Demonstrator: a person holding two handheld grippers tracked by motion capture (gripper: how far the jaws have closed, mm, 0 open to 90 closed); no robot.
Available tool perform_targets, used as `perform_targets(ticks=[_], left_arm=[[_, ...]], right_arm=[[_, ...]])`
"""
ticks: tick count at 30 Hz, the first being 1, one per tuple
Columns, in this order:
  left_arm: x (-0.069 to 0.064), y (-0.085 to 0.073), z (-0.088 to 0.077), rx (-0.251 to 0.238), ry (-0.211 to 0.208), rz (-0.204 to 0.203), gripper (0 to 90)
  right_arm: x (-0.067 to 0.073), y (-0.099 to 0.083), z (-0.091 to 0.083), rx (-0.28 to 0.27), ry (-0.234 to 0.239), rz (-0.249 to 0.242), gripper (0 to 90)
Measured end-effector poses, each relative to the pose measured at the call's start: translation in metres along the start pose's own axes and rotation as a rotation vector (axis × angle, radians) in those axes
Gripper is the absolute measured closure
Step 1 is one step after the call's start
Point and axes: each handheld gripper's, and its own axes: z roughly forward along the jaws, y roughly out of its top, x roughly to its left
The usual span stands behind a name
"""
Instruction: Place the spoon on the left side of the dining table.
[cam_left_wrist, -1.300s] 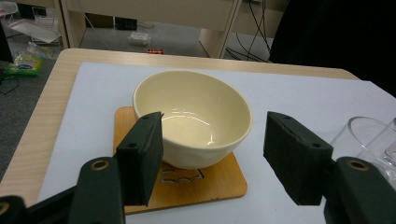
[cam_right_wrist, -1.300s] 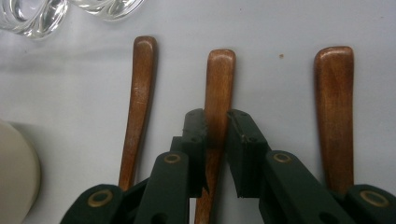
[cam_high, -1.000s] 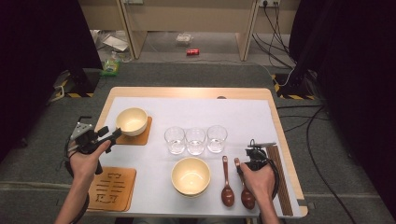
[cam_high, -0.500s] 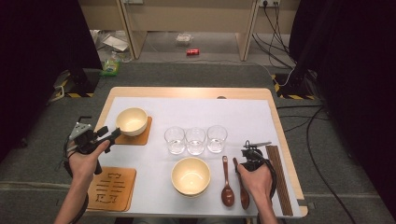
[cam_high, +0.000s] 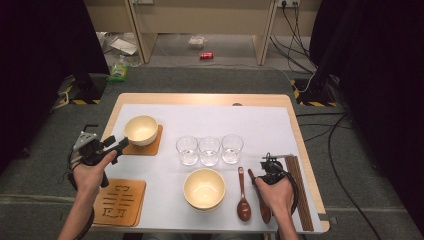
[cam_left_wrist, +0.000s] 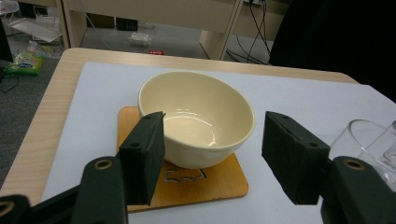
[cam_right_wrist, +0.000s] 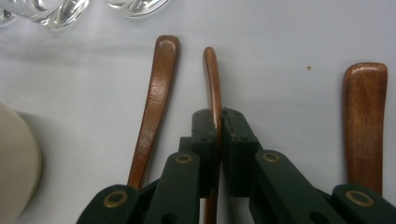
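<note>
My right gripper (cam_right_wrist: 218, 122) has its two black jaws squeezed tight on the thin handle of a brown wooden spoon (cam_right_wrist: 214, 79). They have just been closing on it. The handle stands on its edge between the pads. In the high view this spoon (cam_high: 262, 200) lies near the front right of the table (cam_high: 200, 98), under my right hand. A second wooden spoon (cam_high: 243, 196) lies flat just beside it, smooth and shiny, with a round scoop end. Dark wooden sticks (cam_high: 301, 192) lie along the right edge of the white sheet (cam_high: 200, 117).

My left gripper (cam_left_wrist: 212, 154) has its jaws wide apart, with nothing between the square foam pads. It points at a smooth cream bowl (cam_left_wrist: 198, 119) that sits on a flat orange wooden coaster (cam_left_wrist: 201, 182). Another cream bowl (cam_high: 204, 188) sits near the front, and three clear glasses (cam_high: 209, 149) stand in a row behind it.

Since a second ago, my right hand has slid down over the spoon, covering more of it. My left hand has stayed where it was.
</note>
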Motion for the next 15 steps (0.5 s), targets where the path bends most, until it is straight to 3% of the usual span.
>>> perform_targets(ticks=[8,15], left_arm=[[0.000,0.000,-0.001,-0.003,-0.001,0.000,39.0],[-0.001,0.001,-0.001,-0.010,-0.002,0.002,39.1]], right_arm=[[0.001,0.001,-0.011,-0.053,0.025,-0.014,84.8],[0.002,0.000,-0.028,-0.162,0.034,-0.058,84.8]])
